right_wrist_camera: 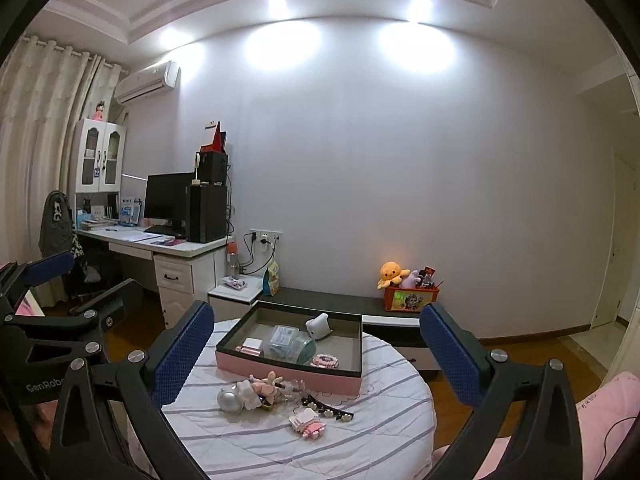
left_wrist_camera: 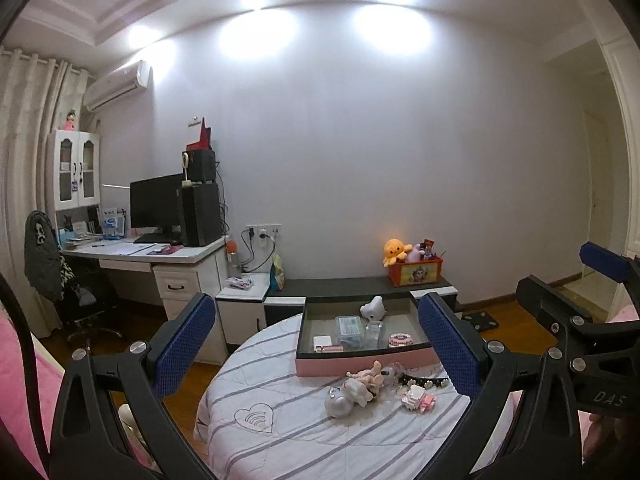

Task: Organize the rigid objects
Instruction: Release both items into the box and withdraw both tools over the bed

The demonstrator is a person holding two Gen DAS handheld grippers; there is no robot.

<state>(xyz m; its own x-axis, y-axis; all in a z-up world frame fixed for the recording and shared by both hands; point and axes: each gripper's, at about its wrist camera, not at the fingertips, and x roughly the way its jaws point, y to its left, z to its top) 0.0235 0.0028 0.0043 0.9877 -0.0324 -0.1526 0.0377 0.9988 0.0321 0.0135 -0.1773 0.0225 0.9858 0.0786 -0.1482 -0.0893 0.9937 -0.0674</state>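
A round table with a striped cloth [left_wrist_camera: 280, 432] [right_wrist_camera: 248, 448] holds a pink-sided box [left_wrist_camera: 360, 363] [right_wrist_camera: 280, 372] that contains a clear plastic case [left_wrist_camera: 349, 330] [right_wrist_camera: 286, 340], a white toy [left_wrist_camera: 373, 307] [right_wrist_camera: 318, 326] and a small pink block piece [left_wrist_camera: 400, 339] [right_wrist_camera: 326, 360]. In front of the box lie a silver ball charm with plush bits [left_wrist_camera: 340, 404] [right_wrist_camera: 232, 400], a pink block figure [left_wrist_camera: 418, 397] [right_wrist_camera: 307, 422] and a black hair clip [left_wrist_camera: 424, 380] [right_wrist_camera: 326, 408]. My left gripper [left_wrist_camera: 320, 352] and right gripper [right_wrist_camera: 316, 356] hang above the table's near side, both open and empty.
A desk with a monitor and computer tower [left_wrist_camera: 176, 216] [right_wrist_camera: 188, 208] stands at the left, with a chair [left_wrist_camera: 56, 264] beside it. A low dark bench [left_wrist_camera: 360, 284] [right_wrist_camera: 332, 300] behind the table carries an orange toy bin [left_wrist_camera: 416, 270] [right_wrist_camera: 410, 294]. Pink bedding [right_wrist_camera: 608, 408] lies at the right.
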